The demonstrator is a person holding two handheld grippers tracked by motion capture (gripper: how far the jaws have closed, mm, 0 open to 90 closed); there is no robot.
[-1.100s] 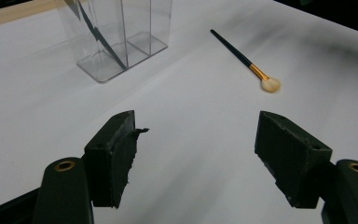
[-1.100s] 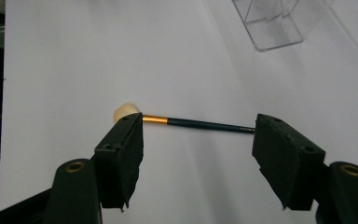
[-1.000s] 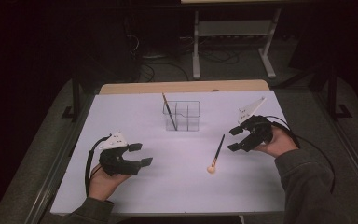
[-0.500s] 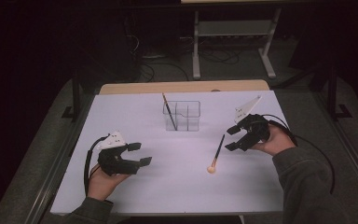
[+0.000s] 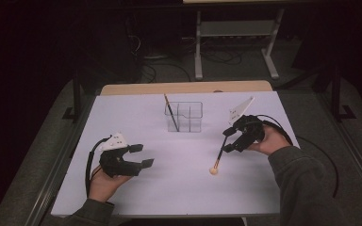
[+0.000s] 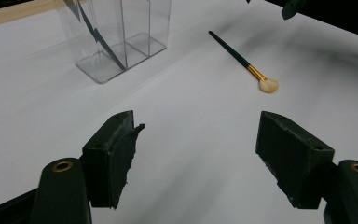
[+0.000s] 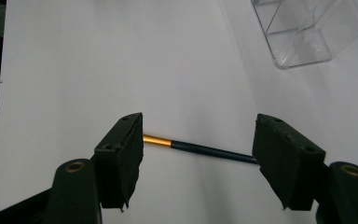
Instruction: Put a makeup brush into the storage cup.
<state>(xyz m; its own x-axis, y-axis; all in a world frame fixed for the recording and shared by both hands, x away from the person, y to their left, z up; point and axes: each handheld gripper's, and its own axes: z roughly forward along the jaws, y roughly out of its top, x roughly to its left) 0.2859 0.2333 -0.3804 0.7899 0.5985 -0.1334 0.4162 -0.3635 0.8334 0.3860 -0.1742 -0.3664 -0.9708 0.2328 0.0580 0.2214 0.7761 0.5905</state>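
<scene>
Dark room, white table (image 5: 122, 188). One brush (image 5: 170, 112) already stands in clear holder (image 5: 185, 117). Second brush (image 5: 220, 154) lies flat, not yet gripped. My right tongs (image 5: 227, 139) over its handle, wide, empty. My left tongs (image 5: 142, 155) wide, empty, idle. Left: grip, lift, drop in holder.

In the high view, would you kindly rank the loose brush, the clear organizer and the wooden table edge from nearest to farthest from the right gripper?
1. Loose brush: lying on the white sheet, right under the right gripper.
2. Clear organizer: up and left, mid-table.
3. Wooden table edge: along the far side.
</scene>
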